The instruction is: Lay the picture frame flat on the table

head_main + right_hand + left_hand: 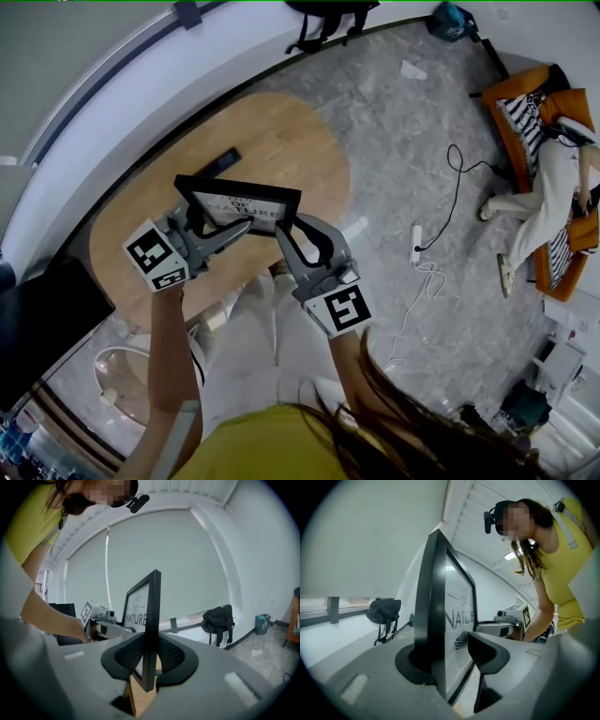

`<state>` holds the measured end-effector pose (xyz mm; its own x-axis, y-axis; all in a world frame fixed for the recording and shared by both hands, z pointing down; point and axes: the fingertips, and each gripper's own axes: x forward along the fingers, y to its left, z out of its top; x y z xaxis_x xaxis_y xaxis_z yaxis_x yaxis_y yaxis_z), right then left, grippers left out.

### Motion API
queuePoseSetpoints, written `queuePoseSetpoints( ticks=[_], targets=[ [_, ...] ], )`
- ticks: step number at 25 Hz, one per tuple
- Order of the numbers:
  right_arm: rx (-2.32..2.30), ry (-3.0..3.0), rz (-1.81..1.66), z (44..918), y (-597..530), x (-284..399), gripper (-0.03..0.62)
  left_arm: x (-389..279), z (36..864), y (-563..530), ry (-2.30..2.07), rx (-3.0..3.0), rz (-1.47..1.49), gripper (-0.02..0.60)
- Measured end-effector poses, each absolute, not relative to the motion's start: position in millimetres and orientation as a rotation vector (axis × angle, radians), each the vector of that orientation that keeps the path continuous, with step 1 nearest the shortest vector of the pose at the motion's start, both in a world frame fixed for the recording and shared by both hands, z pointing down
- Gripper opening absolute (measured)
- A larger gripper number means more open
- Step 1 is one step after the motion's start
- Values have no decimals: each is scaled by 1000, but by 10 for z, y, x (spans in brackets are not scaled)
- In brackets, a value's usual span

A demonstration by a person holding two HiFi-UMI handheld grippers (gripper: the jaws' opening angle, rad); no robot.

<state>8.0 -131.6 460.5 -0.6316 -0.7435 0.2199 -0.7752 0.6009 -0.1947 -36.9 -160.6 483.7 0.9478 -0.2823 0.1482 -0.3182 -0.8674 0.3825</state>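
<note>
1. Standing upright at the oval wooden surface's (281, 131) near edge: the picture frame (242, 208), a slim black rectangle with glossy glass.
2. The right gripper's (149, 660) jaws clamp one side; the left gripper's (452, 656) jaws gape around the other, not pressing.
3. A flat black device (217, 161) lies behind it.

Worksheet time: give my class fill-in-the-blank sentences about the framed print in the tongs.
The picture frame has a ___ border. The big word on its print, under OF, is ___. The table top is made of ___. The left tongs stand ___, one pad clear of the glass, while the right tongs grip the frame.
Missing words: black; NATURE; wood; open.
</note>
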Motion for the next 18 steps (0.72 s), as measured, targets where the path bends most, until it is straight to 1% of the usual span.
queuePoseSetpoints(
  ticks=[6,15,18],
  targets=[
    [1328,-2695,416,4568,-1371,150,75,-363,4871,-1741,-560,2644,120,279],
    [1309,-2647,440,4778,-1284,246,75,-319,5029,-1669,-549,2586,124,278],
    [1329,-2646,483,4748,-1303,239,75,-314,5128,-1667,-580,2558,129,293]
  ],
)
